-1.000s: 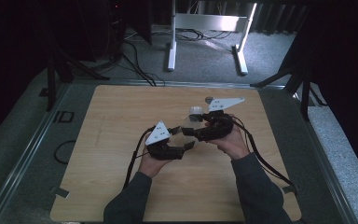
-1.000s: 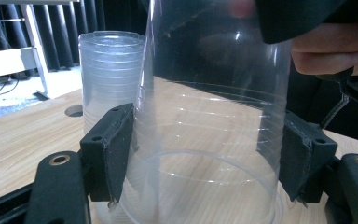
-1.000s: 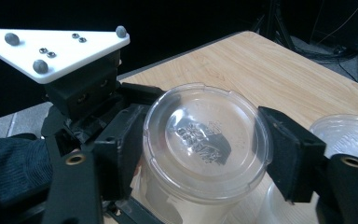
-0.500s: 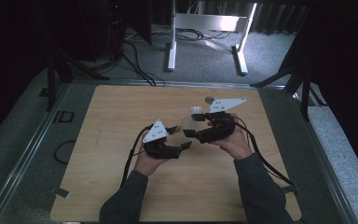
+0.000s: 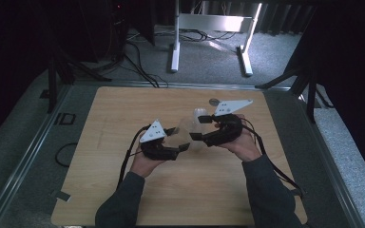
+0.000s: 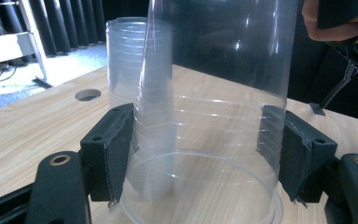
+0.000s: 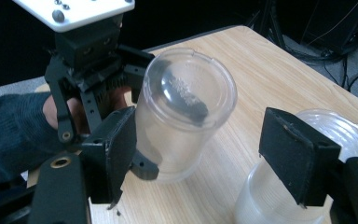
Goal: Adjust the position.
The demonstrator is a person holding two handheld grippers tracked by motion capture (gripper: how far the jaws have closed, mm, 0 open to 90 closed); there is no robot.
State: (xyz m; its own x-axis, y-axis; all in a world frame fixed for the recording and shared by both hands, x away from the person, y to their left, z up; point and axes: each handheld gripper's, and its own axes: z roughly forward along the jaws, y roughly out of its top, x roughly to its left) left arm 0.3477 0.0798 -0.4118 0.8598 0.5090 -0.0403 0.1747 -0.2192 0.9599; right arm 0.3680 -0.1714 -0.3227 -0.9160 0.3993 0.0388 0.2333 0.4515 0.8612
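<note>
My left fingers (image 6: 121,154) clamp the clear plastic cup (image 6: 214,116), separated from the clear nested stack (image 7: 298,186); my right fingers (image 7: 298,158) just opened wide, empty.

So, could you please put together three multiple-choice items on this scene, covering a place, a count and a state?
1. Where does the stack of clear cups stand?
A. on the wooden table
B. on the grey floor
C. on the white frame

2. How many round holes does the tabletop show?
A. none
B. one
C. three

3. How is the left gripper?
A. open, with nothing between its jaws
B. shut with nothing between its jaws
C. shut on a clear cup

Answers:
1 A: the stack of clear cups rests on the wooden table, just behind the held cup.
2 B: a single round hole lies near the far edge.
3 C: in the left gripper view, the left gripper has both jaws pressed against the sides of the clear cup.
</note>
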